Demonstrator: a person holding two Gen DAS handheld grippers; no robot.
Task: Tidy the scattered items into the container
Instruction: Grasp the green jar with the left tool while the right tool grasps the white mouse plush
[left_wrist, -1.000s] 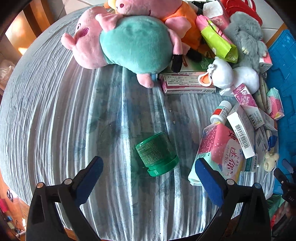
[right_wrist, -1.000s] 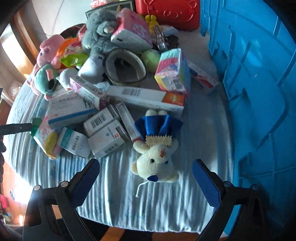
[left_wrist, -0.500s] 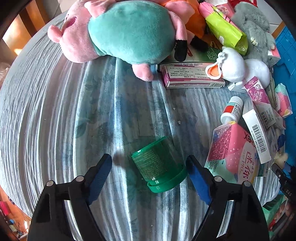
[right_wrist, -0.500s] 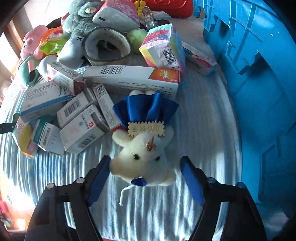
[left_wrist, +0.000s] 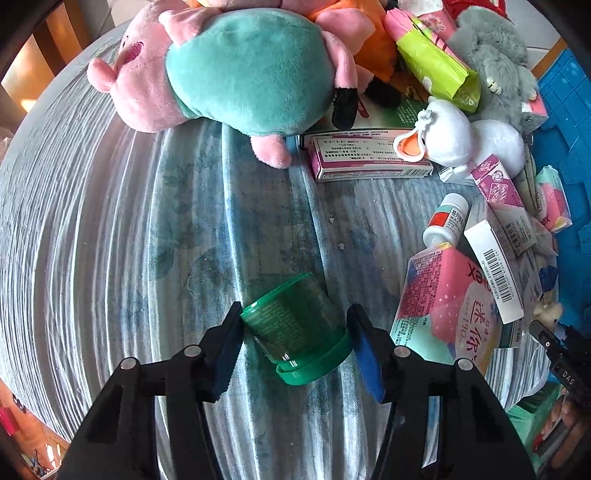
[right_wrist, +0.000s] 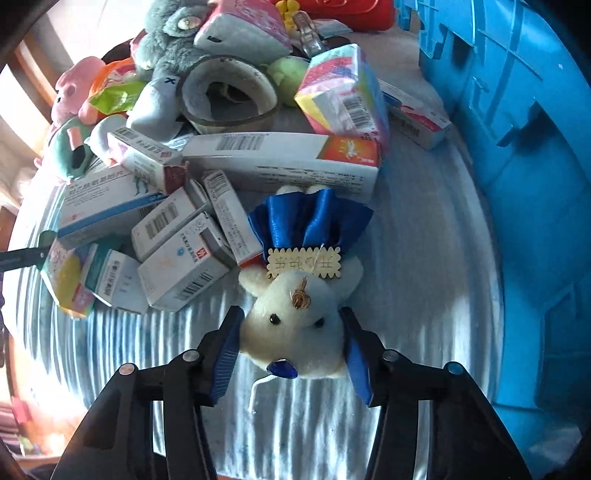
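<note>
A green plastic jar (left_wrist: 295, 328) lies on its side on the striped cloth. My left gripper (left_wrist: 295, 347) has closed around it, both blue pads touching its sides. A small cream plush bear in a blue satin dress (right_wrist: 299, 314) lies on the cloth. My right gripper (right_wrist: 291, 350) has closed on the bear's head, pads pressed against both sides. The blue plastic crate (right_wrist: 517, 147) stands just right of the bear; its corner also shows in the left wrist view (left_wrist: 569, 122).
Medicine boxes (right_wrist: 177, 254), a tissue pack (right_wrist: 343, 96), a grey plush (right_wrist: 166, 40) and a slipper (right_wrist: 229, 92) pile behind the bear. In the left view lie a pig plush (left_wrist: 236, 70), a white duck plush (left_wrist: 454, 136), a pink box (left_wrist: 369, 155), a small bottle (left_wrist: 447, 221) and a tissue pack (left_wrist: 454, 310).
Both grippers moved forward and down and closed: the left onto the green jar, the right onto the plush bear's head. Both were wide open a second ago.
</note>
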